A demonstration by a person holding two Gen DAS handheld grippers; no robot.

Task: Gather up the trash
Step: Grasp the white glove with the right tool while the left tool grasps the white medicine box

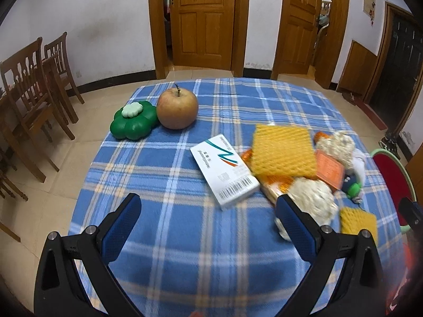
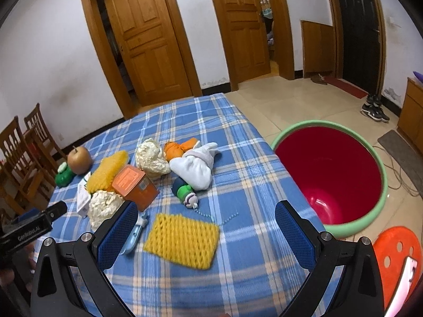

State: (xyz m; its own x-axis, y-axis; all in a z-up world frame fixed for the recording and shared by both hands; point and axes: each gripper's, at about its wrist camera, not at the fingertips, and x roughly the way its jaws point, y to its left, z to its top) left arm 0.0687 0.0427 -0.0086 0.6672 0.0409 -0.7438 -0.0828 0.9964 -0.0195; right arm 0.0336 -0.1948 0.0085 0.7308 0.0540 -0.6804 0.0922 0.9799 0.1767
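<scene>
A pile of trash lies on the blue plaid table (image 1: 185, 237): a white box (image 1: 224, 170), a yellow foam net (image 1: 284, 152), an orange box (image 1: 330, 171) and crumpled paper (image 1: 312, 200). My left gripper (image 1: 208, 211) is open and empty, just short of the white box. In the right wrist view a second yellow foam net (image 2: 182, 240) lies between the fingers of my right gripper (image 2: 206, 216), which is open and empty above the table. A red bin with a green rim (image 2: 330, 174) stands on the floor to the right of the table.
An apple (image 1: 177, 109) and a green flower-shaped object (image 1: 133, 122) sit at the table's far left. A white sock bundle (image 2: 195, 165), a small toy (image 2: 185, 192) and a blue clip (image 2: 134, 235) lie near the pile. Wooden chairs (image 1: 29, 100) stand left; an orange stool (image 2: 394, 253) stands right.
</scene>
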